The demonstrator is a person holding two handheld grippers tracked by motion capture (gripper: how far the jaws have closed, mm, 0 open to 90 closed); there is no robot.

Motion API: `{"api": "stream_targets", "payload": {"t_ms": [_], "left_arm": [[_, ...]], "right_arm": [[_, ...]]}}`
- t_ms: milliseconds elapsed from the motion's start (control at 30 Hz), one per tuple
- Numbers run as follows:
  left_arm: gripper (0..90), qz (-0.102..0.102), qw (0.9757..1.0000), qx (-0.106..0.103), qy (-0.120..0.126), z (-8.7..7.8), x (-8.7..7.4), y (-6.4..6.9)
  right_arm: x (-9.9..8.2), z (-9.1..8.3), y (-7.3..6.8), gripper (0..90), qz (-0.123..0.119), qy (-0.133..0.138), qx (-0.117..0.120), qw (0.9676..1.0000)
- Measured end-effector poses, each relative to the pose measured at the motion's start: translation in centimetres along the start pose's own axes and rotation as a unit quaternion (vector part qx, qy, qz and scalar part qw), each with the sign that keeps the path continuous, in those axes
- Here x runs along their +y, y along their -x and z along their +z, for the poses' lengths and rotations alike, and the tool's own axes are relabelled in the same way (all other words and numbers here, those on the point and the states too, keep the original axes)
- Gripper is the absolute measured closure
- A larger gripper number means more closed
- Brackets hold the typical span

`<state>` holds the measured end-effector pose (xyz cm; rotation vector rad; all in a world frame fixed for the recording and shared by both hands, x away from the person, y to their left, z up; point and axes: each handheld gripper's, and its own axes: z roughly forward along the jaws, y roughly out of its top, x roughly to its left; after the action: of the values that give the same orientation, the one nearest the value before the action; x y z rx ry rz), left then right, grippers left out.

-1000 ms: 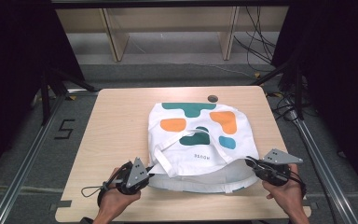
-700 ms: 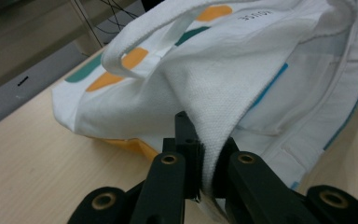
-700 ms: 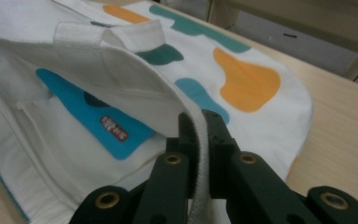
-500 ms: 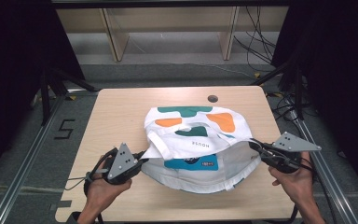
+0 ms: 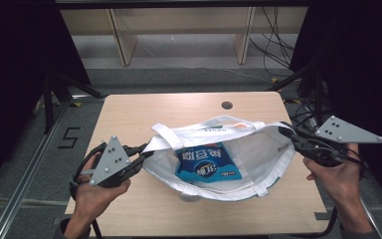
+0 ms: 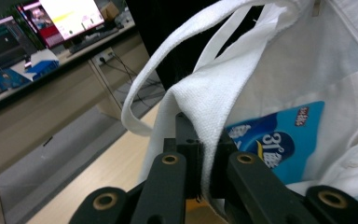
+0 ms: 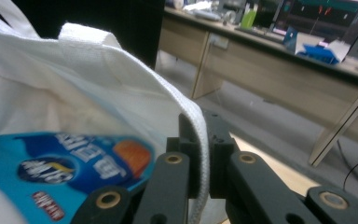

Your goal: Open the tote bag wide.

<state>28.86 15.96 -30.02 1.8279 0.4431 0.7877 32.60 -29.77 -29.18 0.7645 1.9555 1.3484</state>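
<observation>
Bag: the white bag [image 5: 258,149] was soft and floppy, likely light; best held by its thick rim, at both sides.
Where: over the near half of the table [image 5: 129,109], mouth open.
Pack: a blue pack [image 5: 206,162] lay inside.
Left gripper [image 5: 142,155]: clamped tight on the rim.
Right gripper [image 5: 286,130]: clamped tight on the other side of the rim.
</observation>
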Motion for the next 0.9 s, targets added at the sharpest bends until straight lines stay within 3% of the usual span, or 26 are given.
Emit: {"api": "stream_targets", "payload": {"t_ms": [67,200,267,300,333,433,467,533,567,633,667,733,767,900], "left_arm": [[87.2,0.0,1.0,-0.002,0.007,-0.4,0.7,-0.3],[87.2,-0.013,0.9998,-0.003,0.017,-0.9,1.6,-1.0],[87.2,-0.036,0.9985,-0.032,0.027,-1.3,2.5,-1.9],[87.1,-0.036,0.9985,-0.032,0.027,-1.3,2.5,-1.9],[87.1,-0.057,0.9964,-0.048,0.04,-1.5,2.9,-2.6],[87.1,-0.074,0.9957,-0.034,0.045,-0.6,2.4,-3.6],[87.1,-0.083,0.9948,-0.044,0.039,0.1,1.8,-3.9],[87.0,-0.099,0.9938,-0.044,0.025,1.4,0.3,-4.1],[86.9,-0.112,0.992,-0.05,0.03,1.8,-0.4,-4.3],[86.8,-0.122,0.9908,-0.044,0.036,2.6,-1.2,-4.4],[86.8,-0.12,0.9914,-0.04,0.034,2.9,-1.4,-4.3],[86.8,-0.112,0.9928,-0.035,0.025,3.4,-1.7,-4.1],[86.8,-0.103,0.9941,-0.03,0.017,3.8,-1.9,-3.9],[86.7,-0.102,0.9944,-0.03,-0.001,5.5,-3.8,-3.1]], "right_arm": [[1.0,-0.3,0.2,88.6,-0.014,0.01,-0.006,0.9998],[2.6,-0.8,0.2,88.6,-0.007,0.016,-0.003,0.9998],[4.4,-1.0,0.4,88.6,-0.013,0.023,0.001,0.9997],[4.4,-1.0,0.4,88.6,-0.013,0.023,0.001,0.9997],[5.5,-1.3,0.7,88.5,-0.014,0.027,0.003,0.9995],[6.8,-1.6,1.1,88.5,-0.02,0.041,0.006,0.9989],[6.8,-1.4,1.1,88.5,-0.029,0.033,-0.005,0.999],[6.4,-0.7,1.4,88.5,-0.044,0.013,-0.016,0.9988],[5.7,0.0,1.6,88.5,-0.034,0.005,-0.015,0.9993],[4.5,0.6,2.2,88.5,-0.023,0.006,-0.008,0.9997],[4.0,0.8,2.1,88.5,-0.003,-0.004,-0.003,1.0],[3.8,1.0,2.2,88.5,-0.002,-0.012,-0.006,0.9999],[3.0,1.6,2.7,88.5,-0.018,-0.019,-0.02,0.9994],[1.4,2.2,3.2,88.5,-0.007,-0.028,-0.024,0.9993]]}}
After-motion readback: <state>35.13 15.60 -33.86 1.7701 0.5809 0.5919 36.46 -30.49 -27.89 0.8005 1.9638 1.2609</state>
